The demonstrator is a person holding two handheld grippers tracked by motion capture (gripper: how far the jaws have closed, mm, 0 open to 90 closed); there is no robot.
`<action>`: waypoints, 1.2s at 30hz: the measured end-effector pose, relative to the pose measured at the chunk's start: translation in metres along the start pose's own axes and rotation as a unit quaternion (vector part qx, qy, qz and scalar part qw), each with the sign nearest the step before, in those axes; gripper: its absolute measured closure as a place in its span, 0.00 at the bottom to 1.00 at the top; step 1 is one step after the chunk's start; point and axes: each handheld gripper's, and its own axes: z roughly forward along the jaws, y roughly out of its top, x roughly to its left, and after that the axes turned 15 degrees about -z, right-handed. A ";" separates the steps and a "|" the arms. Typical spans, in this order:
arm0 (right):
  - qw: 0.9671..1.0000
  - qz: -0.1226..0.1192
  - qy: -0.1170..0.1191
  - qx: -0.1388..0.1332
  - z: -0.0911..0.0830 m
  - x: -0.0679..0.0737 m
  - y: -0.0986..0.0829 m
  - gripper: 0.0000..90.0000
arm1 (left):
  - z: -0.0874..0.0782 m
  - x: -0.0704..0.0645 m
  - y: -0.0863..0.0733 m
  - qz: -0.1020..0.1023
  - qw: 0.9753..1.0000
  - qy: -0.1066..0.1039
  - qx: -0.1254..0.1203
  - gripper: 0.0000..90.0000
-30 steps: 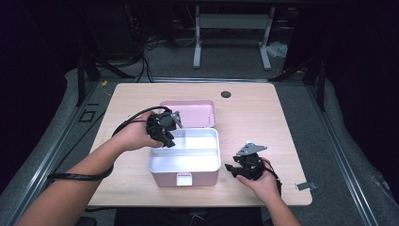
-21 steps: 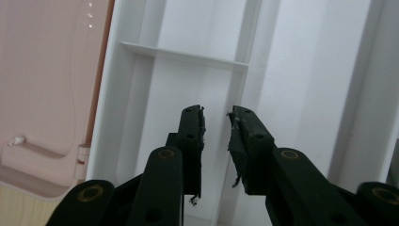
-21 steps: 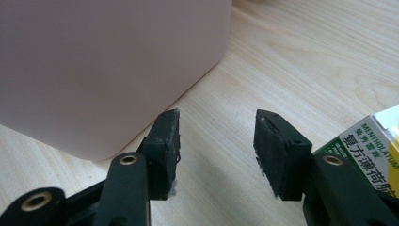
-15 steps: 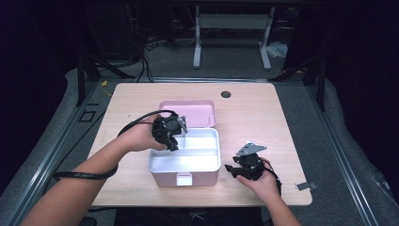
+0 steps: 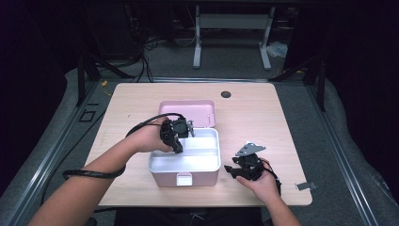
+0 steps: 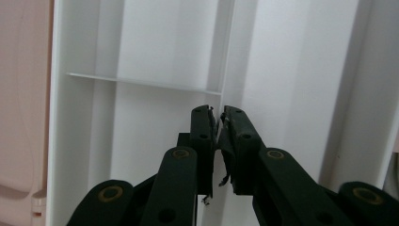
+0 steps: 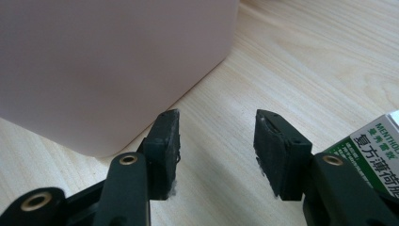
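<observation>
Reaching into pink box (image 5: 188,176), left hand-held gripper (image 5: 175,134) pinched, wrist bent down

Overhead light falls brightly on the pale wooden table (image 5: 263,122) at the centre of the high view while its edges sink into near-black, the white plastic box interior (image 6: 155,47) looks washed out and soft, and the right gripper view blurs toward its upper left.

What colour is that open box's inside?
White inside the box, pink outside; the high view shows it best.

Black gripper (image 6: 218,117) jaws, brass-ringed screws; bare forearms, black cables.
</observation>
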 end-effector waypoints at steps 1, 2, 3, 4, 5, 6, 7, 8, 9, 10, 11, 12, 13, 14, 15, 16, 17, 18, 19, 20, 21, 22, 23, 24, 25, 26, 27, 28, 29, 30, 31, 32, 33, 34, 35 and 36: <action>1.000 0.000 0.001 0.001 0.000 0.000 0.000 0.56 | 0.001 0.000 0.001 0.001 1.000 0.004 0.000 0.91; 1.000 0.000 0.001 0.001 0.000 0.000 0.000 0.56 | 0.001 0.000 0.001 0.001 1.000 0.004 0.000 0.91; 1.000 -0.001 0.002 0.002 0.000 0.000 0.000 0.56 | 0.002 0.000 0.001 0.002 1.000 0.003 0.000 0.91; 1.000 -0.002 0.003 0.002 0.000 0.000 0.000 0.56 | 0.004 0.000 0.003 0.001 1.000 0.003 0.004 0.92; 1.000 -0.002 0.003 0.002 0.000 0.000 0.000 0.56 | 0.004 0.000 0.003 0.001 1.000 0.003 0.004 0.92; 1.000 -0.002 0.004 0.002 0.001 0.000 0.000 0.56 | 0.005 0.000 0.004 0.001 1.000 0.005 0.011 0.92; 1.000 -0.002 0.004 0.002 0.001 0.000 0.000 0.56 | 0.005 0.000 0.004 0.001 1.000 0.005 0.011 0.91; 1.000 -0.003 0.005 0.002 0.001 0.000 0.000 0.56 | 0.005 0.000 0.005 0.005 1.000 0.005 0.016 0.91; 1.000 -0.003 0.005 0.003 0.001 0.000 0.000 0.56 | 0.006 -0.001 0.005 0.004 1.000 0.008 0.018 0.90; 1.000 -0.001 0.005 0.002 0.001 0.000 0.000 0.56 | 0.006 -0.001 0.006 0.002 1.000 0.007 0.020 0.88; 1.000 0.000 0.006 0.003 0.001 0.001 0.000 0.56 | 0.007 -0.001 0.006 0.001 1.000 0.009 0.022 0.87; 1.000 -0.001 0.006 0.004 0.001 0.001 0.000 0.56 | 0.008 -0.001 0.007 0.001 1.000 0.008 0.026 0.86; 1.000 -0.001 0.006 0.004 0.001 0.001 0.000 0.56 | 0.008 -0.001 0.007 0.001 1.000 0.008 0.026 0.86; 1.000 -0.002 0.007 0.005 0.001 0.001 0.000 0.56 | 0.008 0.000 0.008 0.001 1.000 0.008 0.030 0.88; 1.000 -0.002 0.007 0.004 0.002 0.001 0.000 0.56 | 0.008 0.000 0.008 0.001 0.999 0.006 0.032 0.90; 1.000 -0.002 0.007 0.004 0.002 0.001 0.000 0.56 | 0.008 0.000 0.008 0.001 0.999 0.006 0.032 0.91; 1.000 -0.002 0.007 0.004 0.002 0.001 0.000 0.56 | 0.008 0.000 0.008 0.002 1.000 0.001 0.031 0.93; 1.000 -0.002 0.007 0.004 0.002 0.001 0.000 0.56 | 0.008 0.000 0.008 0.002 1.000 0.001 0.031 0.94; 1.000 -0.002 0.007 0.004 0.002 0.001 0.000 0.56 | 0.008 0.000 0.008 0.003 0.999 0.000 0.033 0.94; 1.000 -0.003 0.007 0.004 0.002 0.001 0.000 0.56 | 0.008 0.000 0.009 0.007 0.999 0.002 0.035 0.95; 1.000 -0.003 0.008 0.005 0.002 0.001 0.000 0.56 | 0.008 0.000 0.009 0.009 0.999 0.003 0.036 0.96; 1.000 -0.002 0.009 0.005 0.002 0.001 0.000 0.56 | 0.008 0.000 0.009 0.011 0.999 0.003 0.038 0.96; 1.000 -0.002 0.010 0.005 0.002 0.001 0.000 0.56 | 0.008 0.000 0.010 0.014 0.999 0.005 0.041 0.96; 1.000 -0.002 0.011 0.005 0.002 0.001 0.000 0.56 | 0.009 -0.001 0.010 0.015 0.999 0.002 0.039 0.97; 1.000 -0.001 0.011 0.005 0.002 0.001 0.000 0.56 | 0.009 -0.001 0.010 0.018 0.999 0.002 0.041 0.97; 1.000 -0.001 0.011 0.006 0.002 0.001 0.000 0.56 | 0.009 -0.001 0.011 0.020 0.999 0.002 0.043 0.97; 1.000 -0.001 0.011 0.006 0.002 0.001 0.000 0.56 | 0.009 -0.001 0.011 0.020 0.999 0.002 0.043 0.97; 1.000 -0.001 0.010 0.006 0.002 0.001 0.000 0.56 | 0.009 -0.001 0.011 0.021 0.999 0.002 0.045 0.97; 1.000 -0.001 0.010 0.006 0.002 0.001 0.000 0.56 | 0.009 -0.001 0.012 0.021 0.999 0.001 0.047 0.97; 1.000 0.000 0.011 0.005 0.002 0.001 -0.001 0.56 | 0.009 -0.001 0.013 0.024 0.998 0.002 0.052 0.97; 1.000 0.000 0.011 0.005 0.002 0.001 -0.001 0.56 | 0.009 -0.001 0.013 0.024 0.998 0.002 0.052 0.97; 1.000 0.000 0.011 0.005 0.002 0.001 -0.001 0.56 | 0.009 -0.002 0.013 0.025 0.998 0.001 0.053 0.98; 1.000 0.000 0.011 0.006 0.002 0.001 -0.001 0.56 | 0.009 -0.002 0.013 0.025 0.998 0.001 0.053 0.98; 1.000 0.000 0.011 0.006 0.002 0.000 -0.001 0.56 | 0.009 -0.002 0.013 0.022 0.998 0.000 0.051 0.98; 1.000 0.000 0.011 0.006 0.002 0.000 -0.001 0.56 | 0.009 -0.002 0.013 0.022 0.998 0.000 0.051 0.98; 1.000 0.000 0.012 0.006 0.002 0.000 -0.001 0.56 | 0.009 -0.002 0.013 0.022 0.998 -0.001 0.051 0.98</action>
